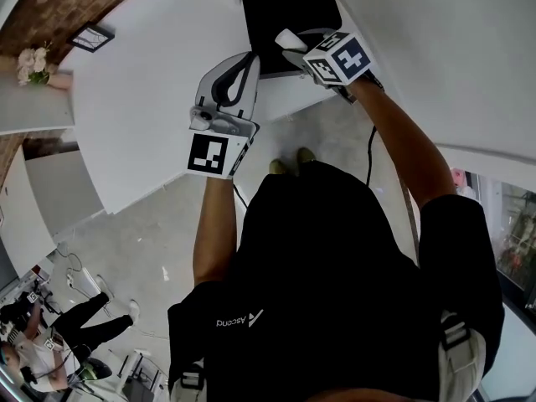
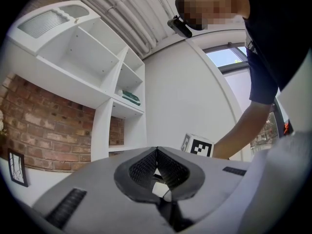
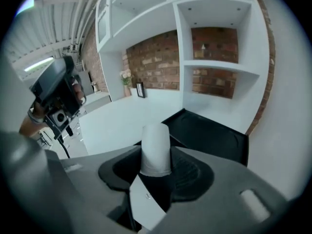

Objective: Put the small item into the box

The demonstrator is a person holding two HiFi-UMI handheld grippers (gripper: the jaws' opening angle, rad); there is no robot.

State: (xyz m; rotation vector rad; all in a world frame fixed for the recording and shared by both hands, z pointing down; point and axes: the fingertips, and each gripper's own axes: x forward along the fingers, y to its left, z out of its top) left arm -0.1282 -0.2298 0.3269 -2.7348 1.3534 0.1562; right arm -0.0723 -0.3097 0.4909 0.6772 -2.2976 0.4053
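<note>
My right hand-held gripper [image 1: 295, 54] was clamped on the small white cylindrical item [image 3: 155, 147], which stood up out of its jaws, clear of the white table [image 3: 117, 116]. The shallow black rectangular box [image 3: 209, 135] lay at the table's corner, and I could see nothing inside it. My left hand-held gripper [image 2: 157, 167] was closed and empty. As I judged it, carrying the item over the box and releasing it remained.

Left claw [image 1: 248, 59] shut, right claw [image 1: 289, 50] tilted down — clamped on item [image 3: 155, 150]
</note>
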